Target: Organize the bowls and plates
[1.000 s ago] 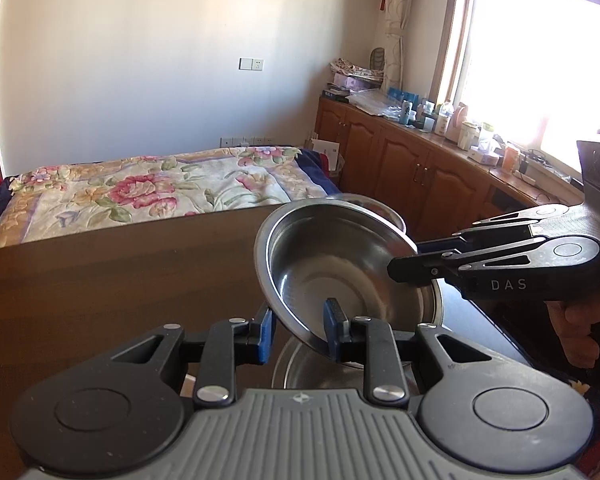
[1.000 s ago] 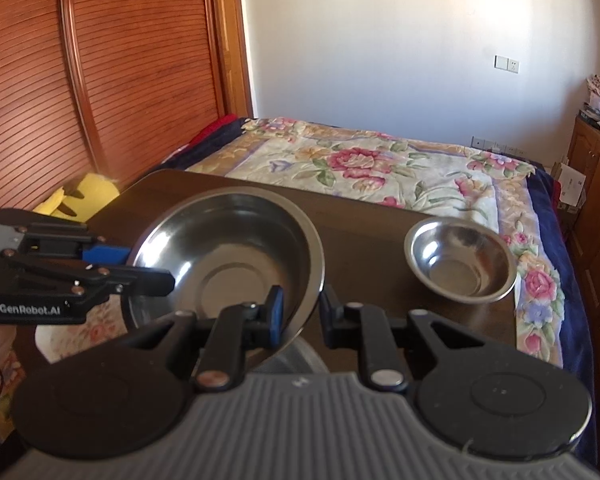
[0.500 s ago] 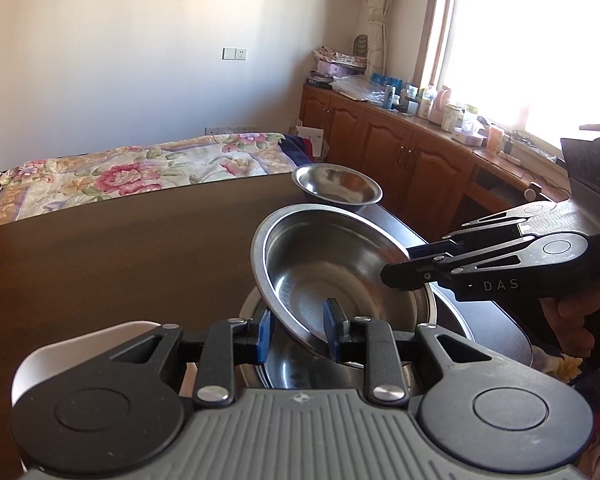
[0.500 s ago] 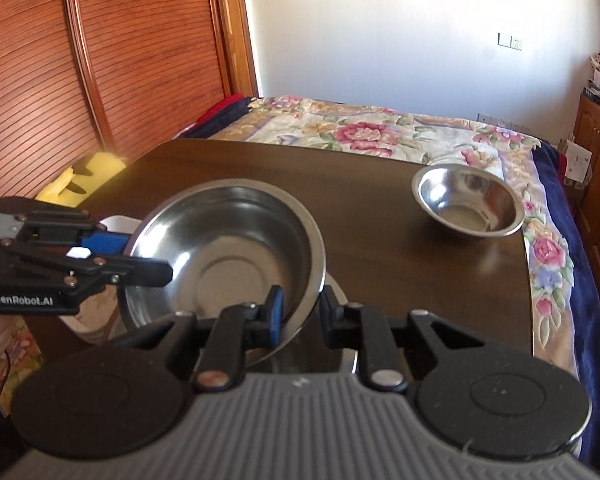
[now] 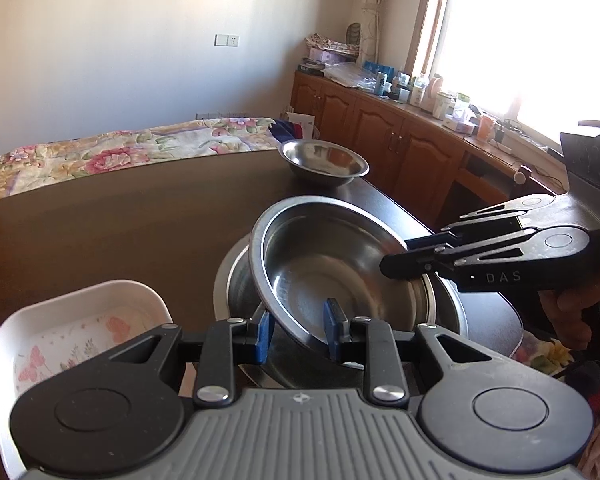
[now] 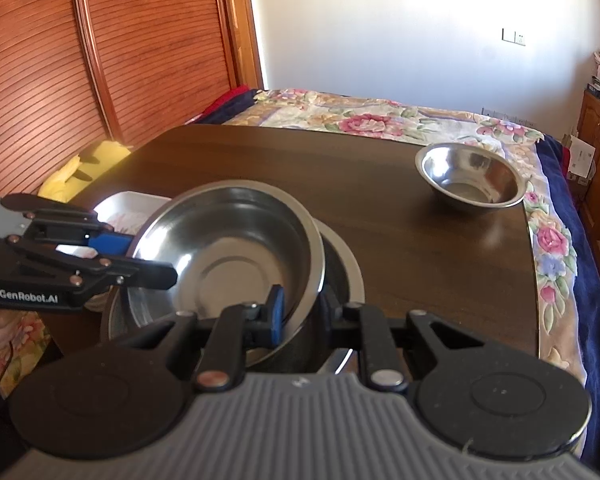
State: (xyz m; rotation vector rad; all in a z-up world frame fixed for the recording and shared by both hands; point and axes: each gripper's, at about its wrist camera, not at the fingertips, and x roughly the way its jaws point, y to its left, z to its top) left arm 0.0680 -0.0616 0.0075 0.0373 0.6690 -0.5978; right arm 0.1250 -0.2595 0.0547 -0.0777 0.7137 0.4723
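Note:
Both grippers carry one wide steel bowl (image 5: 332, 264) (image 6: 228, 252) by opposite rims, tilted. My left gripper (image 5: 298, 332) is shut on the near rim in the left wrist view; it shows again at the left (image 6: 152, 268) of the right wrist view. My right gripper (image 6: 300, 308) is shut on the other rim and reaches in from the right (image 5: 396, 264). The bowl hangs just over a larger steel bowl (image 5: 240, 276) (image 6: 340, 260) on the dark wooden table (image 5: 100, 232) (image 6: 300, 160); whether they touch I cannot tell. A small steel bowl (image 5: 324, 160) (image 6: 470, 178) stands at the table's far right corner.
A white square dish (image 5: 80, 320) (image 6: 128, 204) with a butterfly print sits on the table left of the stack. A bed (image 6: 380, 116) with a floral cover lies behind the table. Wooden cabinets (image 5: 380, 136) run under the window. A hand (image 5: 568, 312) grips the right tool.
Both grippers have sunk with the bowl toward the table. The larger steel bowl beneath and the white dish have come into view. Neither grip has changed.

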